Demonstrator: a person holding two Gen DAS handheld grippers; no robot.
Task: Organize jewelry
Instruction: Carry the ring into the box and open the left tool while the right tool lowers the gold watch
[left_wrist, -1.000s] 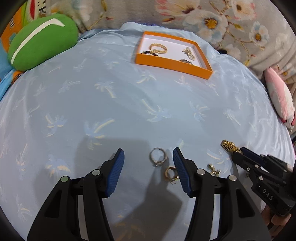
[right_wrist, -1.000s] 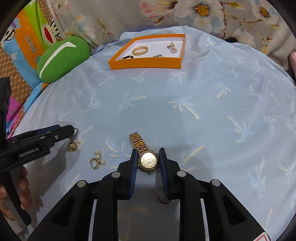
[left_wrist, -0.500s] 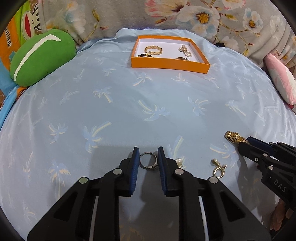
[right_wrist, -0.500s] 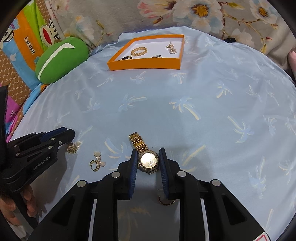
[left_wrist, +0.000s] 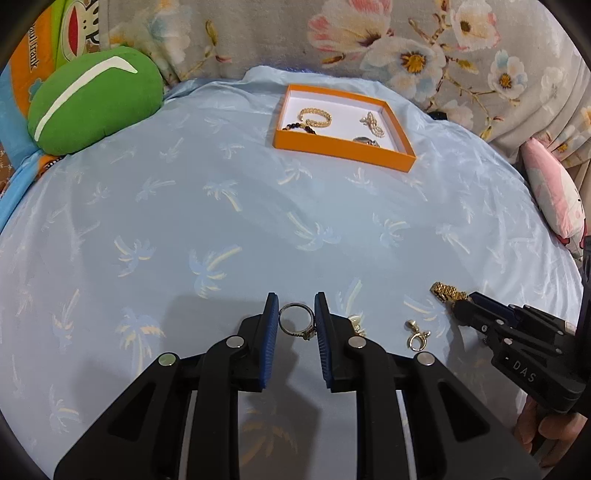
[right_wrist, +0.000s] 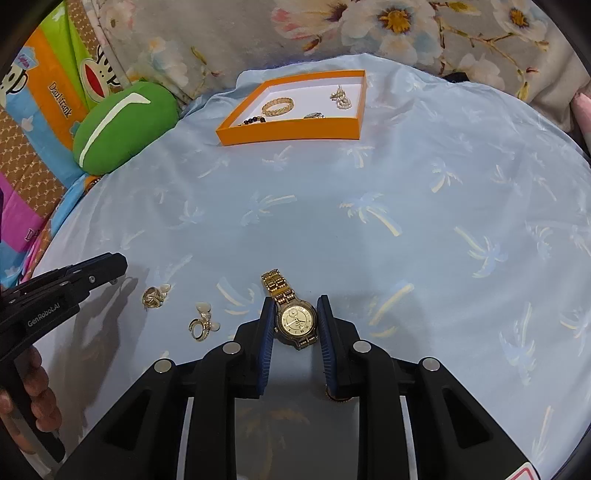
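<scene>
The left gripper (left_wrist: 295, 321) has shiny black plastic arms, blue ridged pads (left_wrist: 270, 328) and round silver screws. The right gripper (right_wrist: 295, 321) looks the same. White letters say "GenRobot.AI" on one side and "DAS" on the other. Bare skin-coloured fingers (left_wrist: 550, 435) show.

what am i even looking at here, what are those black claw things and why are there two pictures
Those are no robot arms: a person holds a hand-operated gripper in each hand, each with a camera looking out between its blue-padded jaws. So each picture is one gripper's own view.

In the left view, the left gripper is shut on a silver ring. In the right view, the right gripper is shut on a gold watch.

Everything lies on a blue cloth printed with palm trees. Two more rings lie loose near the grippers. At the far side sits an orange tray already holding a gold bracelet and other pieces.
</scene>
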